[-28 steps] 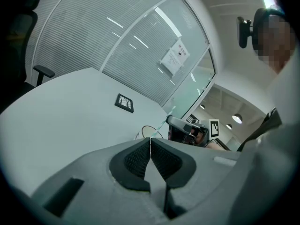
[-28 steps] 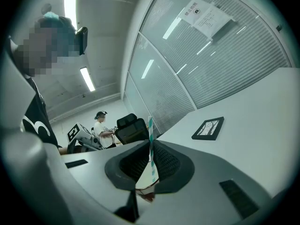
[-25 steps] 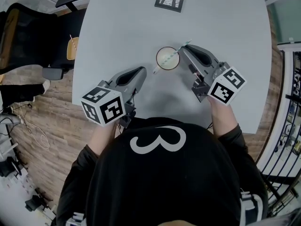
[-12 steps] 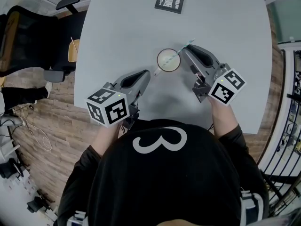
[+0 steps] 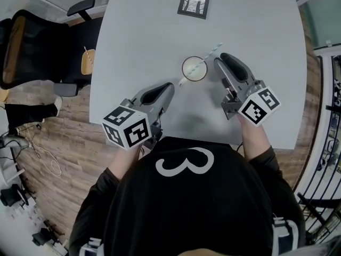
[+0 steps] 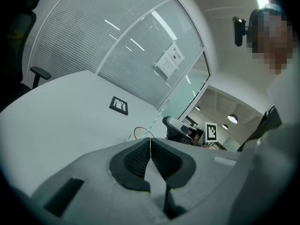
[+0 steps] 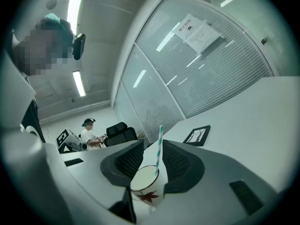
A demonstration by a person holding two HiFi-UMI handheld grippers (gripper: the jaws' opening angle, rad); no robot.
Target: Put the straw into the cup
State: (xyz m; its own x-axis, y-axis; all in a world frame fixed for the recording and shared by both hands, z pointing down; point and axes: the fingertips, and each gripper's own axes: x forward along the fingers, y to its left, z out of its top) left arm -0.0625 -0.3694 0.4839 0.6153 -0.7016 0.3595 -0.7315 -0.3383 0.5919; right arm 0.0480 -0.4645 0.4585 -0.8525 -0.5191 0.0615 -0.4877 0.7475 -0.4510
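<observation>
A white cup (image 5: 194,69) with a red leaf print is seen standing upright on the pale counter (image 5: 133,31), about midway between its left and right edges. A striped straw (image 5: 210,55) is already seated in the cup, its free end leaned toward the far right corner.

The right gripper (image 5: 221,59) is held just beside the cup, on the side of the right edge. In the right gripper view its jaws are kept narrowly apart (image 7: 152,143) and the straw (image 7: 158,149) is seen rising through the gap, with nothing clamped. The cup (image 7: 149,184) is seen below the gap.

The left gripper (image 5: 169,86) is held near the near edge, apart from the cup, and its pads (image 6: 140,159) are pressed together with nothing between them.

A small framed picture (image 5: 194,3) is laid flat toward the far edge
</observation>
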